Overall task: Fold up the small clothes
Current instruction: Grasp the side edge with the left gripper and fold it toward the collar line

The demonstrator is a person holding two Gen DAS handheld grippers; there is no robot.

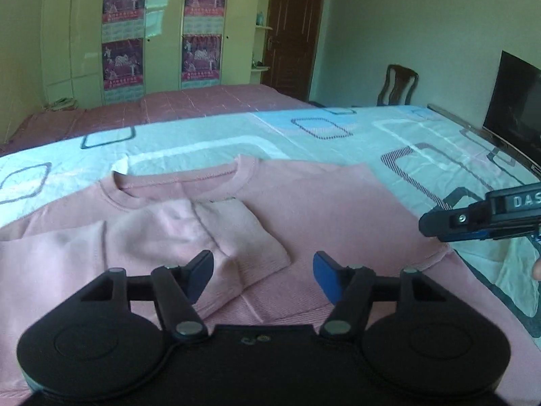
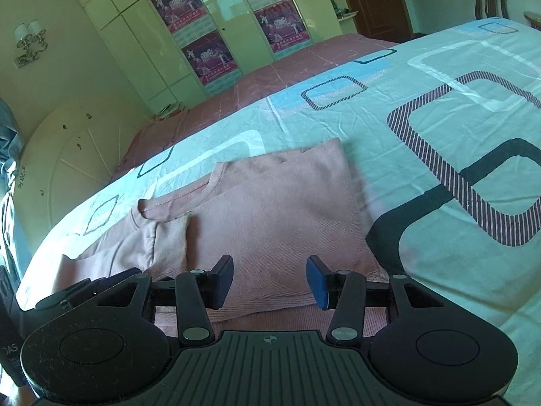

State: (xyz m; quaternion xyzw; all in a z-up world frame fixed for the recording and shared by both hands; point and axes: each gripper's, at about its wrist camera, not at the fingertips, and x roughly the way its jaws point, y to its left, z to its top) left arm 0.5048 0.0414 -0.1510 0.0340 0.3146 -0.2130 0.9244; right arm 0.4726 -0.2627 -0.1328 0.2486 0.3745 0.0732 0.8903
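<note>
A small pink sweater (image 1: 324, 209) lies flat on the patterned bed sheet (image 1: 389, 135), collar away from me. Its left sleeve (image 1: 216, 233) is folded inward over the body, and its right side is folded over too (image 2: 287, 209). My left gripper (image 1: 263, 270) is open and empty, just above the sweater's near hem. My right gripper (image 2: 269, 279) is open and empty over the hem at the sweater's right side. It also shows at the right edge of the left wrist view (image 1: 480, 216).
The light blue sheet with rounded-square patterns (image 2: 456, 118) covers the bed around the sweater. A pink bedspread (image 1: 169, 108) lies beyond. A wardrobe with posters (image 1: 162, 34), a door, a wooden chair (image 1: 397, 84) and a dark TV screen (image 1: 514, 101) stand further off.
</note>
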